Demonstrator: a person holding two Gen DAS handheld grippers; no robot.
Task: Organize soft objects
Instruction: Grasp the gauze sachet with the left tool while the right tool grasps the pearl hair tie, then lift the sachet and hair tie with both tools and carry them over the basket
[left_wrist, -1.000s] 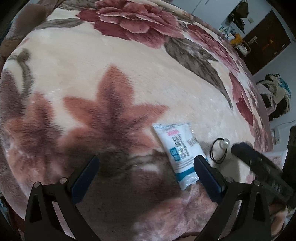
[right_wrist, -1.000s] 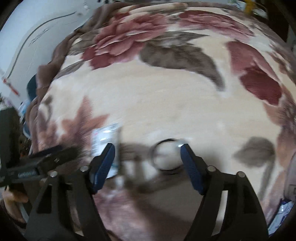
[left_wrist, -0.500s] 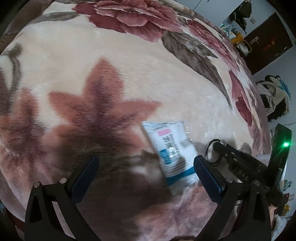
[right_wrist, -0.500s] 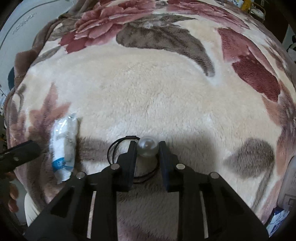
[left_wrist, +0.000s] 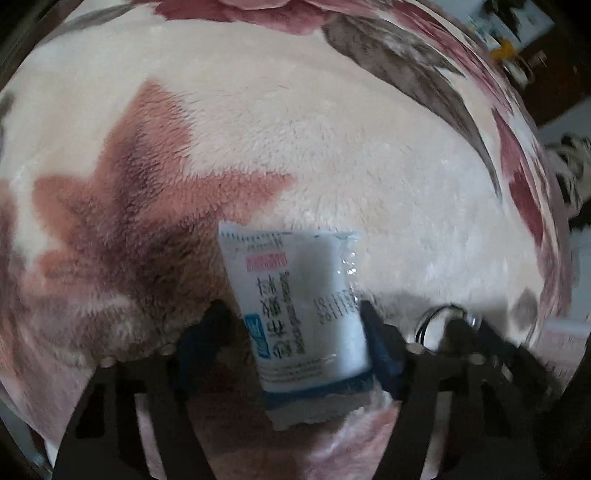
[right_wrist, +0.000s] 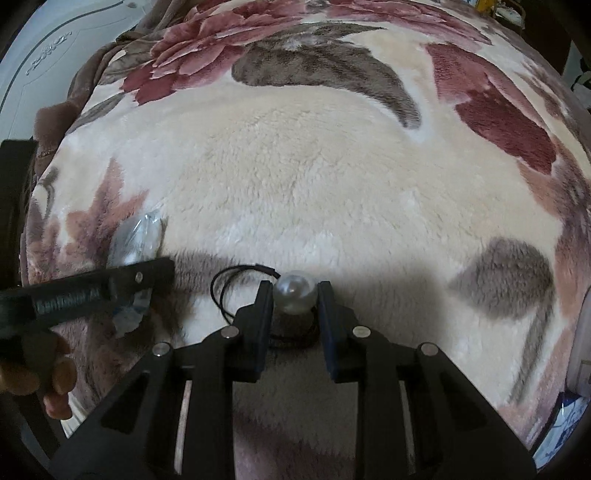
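Right gripper (right_wrist: 294, 295): clamping its two pads on the pearl bead (right_wrist: 294, 291) of a black hair tie (right_wrist: 236, 275)
Left gripper (left_wrist: 299, 332): jaws closing around a white and blue packet (left_wrist: 295, 306), right pad touching its edge, left pad apart
Surface: both items lying near each other on a cream floral blanket (right_wrist: 332, 177)
Person: fingers (right_wrist: 55, 384) showing at the right view's left edge

tissue pack (left_wrist: 295, 306) lying on the blanket (left_wrist: 332, 166), hair tie (right_wrist: 240, 291) just to its right, bead (right_wrist: 294, 297) at the tie's right end, all near the blanket's front edge
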